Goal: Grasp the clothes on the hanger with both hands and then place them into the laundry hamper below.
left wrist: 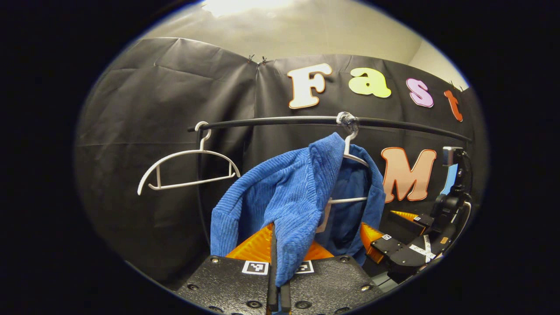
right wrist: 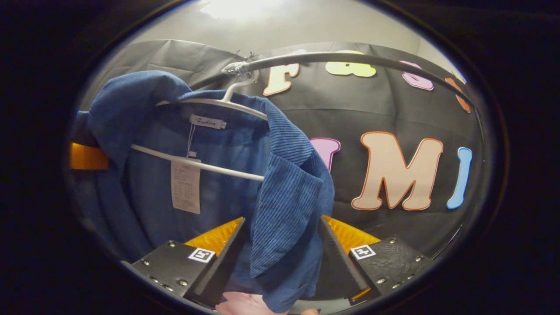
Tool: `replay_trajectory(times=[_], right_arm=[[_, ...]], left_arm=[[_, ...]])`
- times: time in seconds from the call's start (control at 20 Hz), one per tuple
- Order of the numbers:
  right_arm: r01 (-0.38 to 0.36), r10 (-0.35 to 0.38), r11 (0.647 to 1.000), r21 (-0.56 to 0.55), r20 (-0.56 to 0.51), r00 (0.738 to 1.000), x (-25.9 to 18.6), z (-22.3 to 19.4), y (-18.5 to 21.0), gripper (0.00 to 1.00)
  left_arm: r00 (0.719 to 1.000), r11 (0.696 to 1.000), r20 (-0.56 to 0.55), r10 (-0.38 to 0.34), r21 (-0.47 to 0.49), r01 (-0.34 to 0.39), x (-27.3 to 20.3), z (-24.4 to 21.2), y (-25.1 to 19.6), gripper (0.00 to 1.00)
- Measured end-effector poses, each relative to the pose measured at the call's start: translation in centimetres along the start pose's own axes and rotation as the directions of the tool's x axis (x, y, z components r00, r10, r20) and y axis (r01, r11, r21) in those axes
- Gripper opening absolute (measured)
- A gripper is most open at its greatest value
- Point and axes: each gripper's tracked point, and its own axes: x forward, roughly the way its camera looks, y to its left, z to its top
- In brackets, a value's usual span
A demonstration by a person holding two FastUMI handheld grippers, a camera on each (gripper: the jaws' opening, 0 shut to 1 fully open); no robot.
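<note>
Nearest in the left gripper view, the left gripper (left wrist: 278,280) is pinched closed on a fold of the blue ribbed cardigan (left wrist: 286,197), which hangs on a white hanger (left wrist: 355,158) from the black rail (left wrist: 393,124). In the right gripper view, the right gripper (right wrist: 280,258) stands spread wide around the cardigan's front edge, not yet pressing. Soft, light and limp, the cardigan will likely sag and drape, so holding the thick knit near each shoulder seems best.
</note>
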Motion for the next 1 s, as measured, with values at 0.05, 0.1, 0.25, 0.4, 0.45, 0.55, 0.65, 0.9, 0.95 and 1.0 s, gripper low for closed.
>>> replay_trajectory(times=[0.05,0.1,0.25,0.4,0.45,0.55,0.65,0.9,0.95,1.0], right_arm=[[0.005,-0.005,1.000,0.002,-0.003,1.000,0.4,-0.2,0.0,0.97],[0.015,-0.015,1.000,0.000,-0.005,1.000,1.0,-0.4,-0.1,0.97],[0.040,-0.040,0.999,-0.002,-0.021,0.999,2.7,-1.5,-0.6,0.97],[0.052,-0.052,0.999,-0.009,-0.039,0.998,3.7,-2.3,-0.9,0.94],[0.059,-0.060,0.998,-0.016,-0.041,0.997,3.9,-2.4,-1.1,0.97],[0.076,-0.077,0.997,-0.027,-0.044,0.996,3.8,-2.3,-1.5,0.86],[0.081,-0.083,0.996,-0.033,-0.050,0.995,4.3,-2.5,-1.7,0.70],[0.144,-0.146,0.989,-0.045,-0.067,0.987,4.0,-2.7,-4.0,0.32],[0.155,-0.158,0.987,-0.042,-0.066,0.985,4.0,-2.5,-4.4,0.19],[0.163,-0.166,0.986,-0.041,-0.071,0.984,4.0,-2.3,-4.8,0.06]], left_arm=[[1.000,1.000,-0.001,0.008,0.002,-0.008,-0.1,0.1,0.2,0.06],[1.000,1.000,0.001,0.013,0.003,-0.013,-0.2,0.2,0.4,0.06],[0.999,0.999,0.002,0.032,0.005,-0.032,-0.3,0.6,1.0,0.06],[0.999,0.999,0.015,0.051,0.013,-0.051,-0.5,1.1,1.7,0.06],[0.998,0.998,0.019,0.058,0.017,-0.059,-0.5,1.3,2.1,0.06],[0.997,0.997,0.026,0.070,0.019,-0.070,-0.5,1.5,2.6,0.06],[0.997,0.997,0.028,0.078,0.015,-0.079,-0.5,1.6,3.0,0.06],[0.994,0.995,0.037,0.099,0.016,-0.100,-0.1,2.0,4.0,0.06],[0.994,0.994,0.039,0.105,0.017,-0.105,-0.2,2.1,4.3,0.06],[0.993,0.994,0.041,0.110,0.016,-0.111,-0.1,2.3,4.6,0.06]])
